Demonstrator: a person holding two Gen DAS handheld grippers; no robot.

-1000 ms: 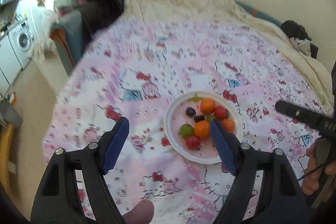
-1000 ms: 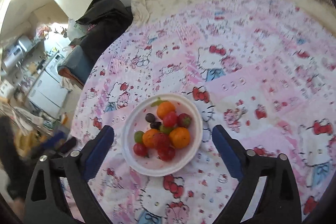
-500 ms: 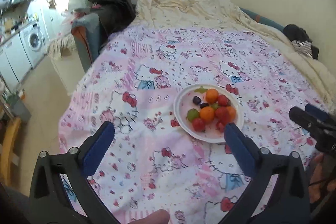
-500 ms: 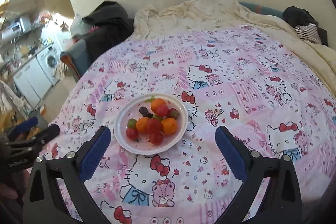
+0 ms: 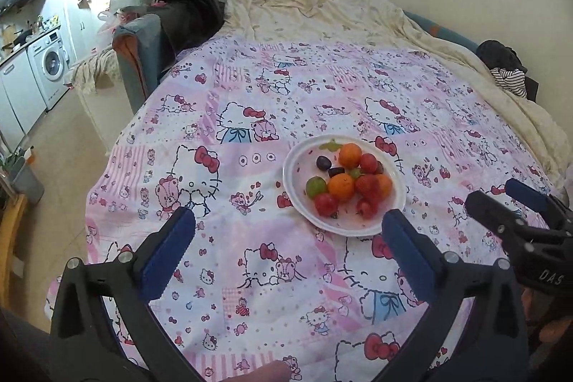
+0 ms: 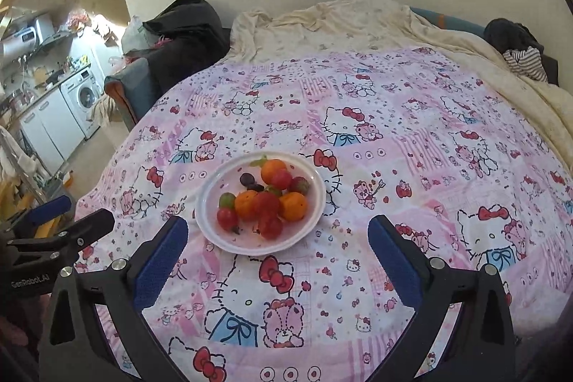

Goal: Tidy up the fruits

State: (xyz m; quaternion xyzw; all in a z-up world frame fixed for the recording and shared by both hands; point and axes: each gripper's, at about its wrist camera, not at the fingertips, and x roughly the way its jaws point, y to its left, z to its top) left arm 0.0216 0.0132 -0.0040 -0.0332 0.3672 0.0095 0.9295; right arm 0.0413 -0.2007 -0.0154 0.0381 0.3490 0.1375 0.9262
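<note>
Both my grippers have drawn back from the plate (image 5: 394, 213) of fruits (image 6: 266, 199) on the bedspread (image 6: 394, 149); left gripper (image 5: 288, 247) and right gripper (image 6: 277, 251) hover tilted down, jaws wide, empty.

Bed (image 5: 322, 88) w/ pink quilt, washer (image 5: 50, 65) left

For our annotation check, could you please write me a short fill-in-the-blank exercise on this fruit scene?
1. All the fruit lies on a white ____ on the pink cartoon bedspread.
2. Both the left gripper and the right gripper have their jaws ____.
3. The washing machine stands on the ____ side of both views.
4. The single lime on the plate's near left is coloured ____.

Missing words: plate; open; left; green
</note>
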